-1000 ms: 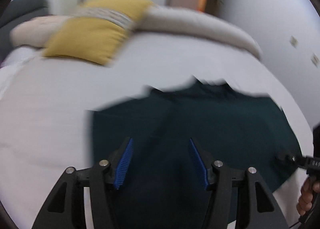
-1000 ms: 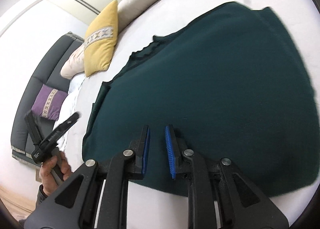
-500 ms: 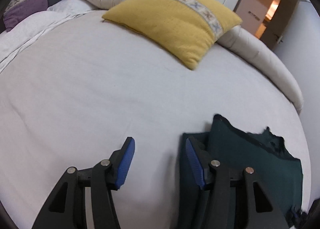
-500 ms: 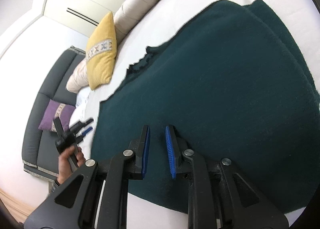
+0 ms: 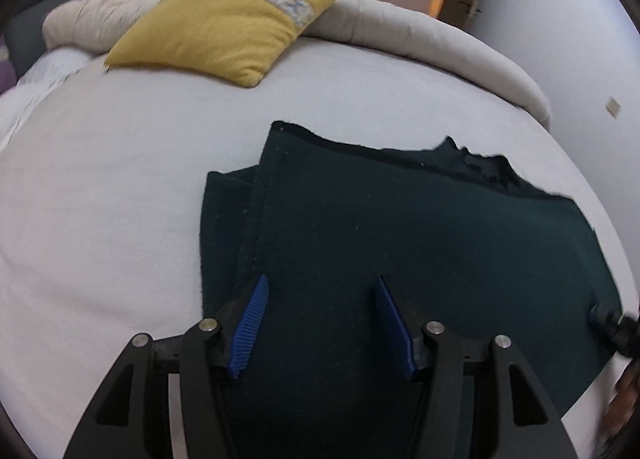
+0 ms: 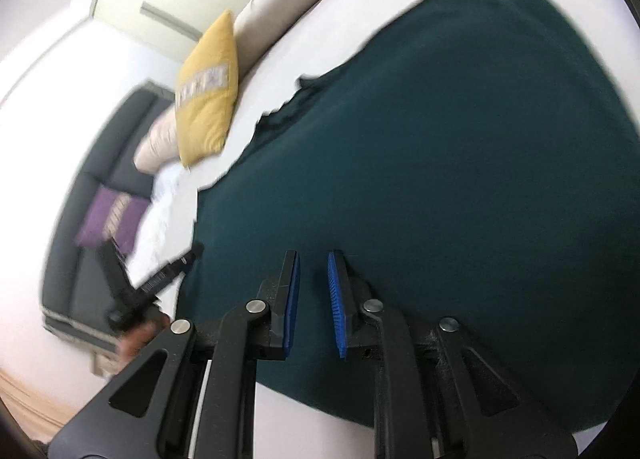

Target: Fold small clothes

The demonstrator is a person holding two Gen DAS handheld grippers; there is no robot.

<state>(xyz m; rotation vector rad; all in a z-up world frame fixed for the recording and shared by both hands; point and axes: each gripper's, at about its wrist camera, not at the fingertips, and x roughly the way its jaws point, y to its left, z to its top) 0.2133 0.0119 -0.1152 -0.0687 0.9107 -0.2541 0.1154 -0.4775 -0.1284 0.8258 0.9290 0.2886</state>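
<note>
A dark green garment (image 5: pixel 400 227) lies flat on the white bed sheet (image 5: pixel 120 179), with a folded layer along its left edge and the neckline at the far side. My left gripper (image 5: pixel 321 279) hovers over the garment's near left part; its jaws are opening and nothing is between them. In the right wrist view the same garment (image 6: pixel 440 139) fills the picture. My right gripper (image 6: pixel 313 255) sits over its near edge, jaws closing to a narrow gap, no cloth visibly between the pads. The left gripper (image 6: pixel 160 279) shows there too, held by a hand.
A yellow pillow (image 5: pixel 232 19) and a long beige bolster (image 5: pixel 420 39) lie at the far side of the bed. A dark sofa with a purple cushion (image 6: pixel 108 219) stands beyond the bed's left side. The right gripper's tip (image 5: pixel 612 327) shows at the garment's right edge.
The left gripper swung out left over the bare sheet, then came back over the garment's left side. The right gripper stayed over the near edge, its gap slightly narrower.
</note>
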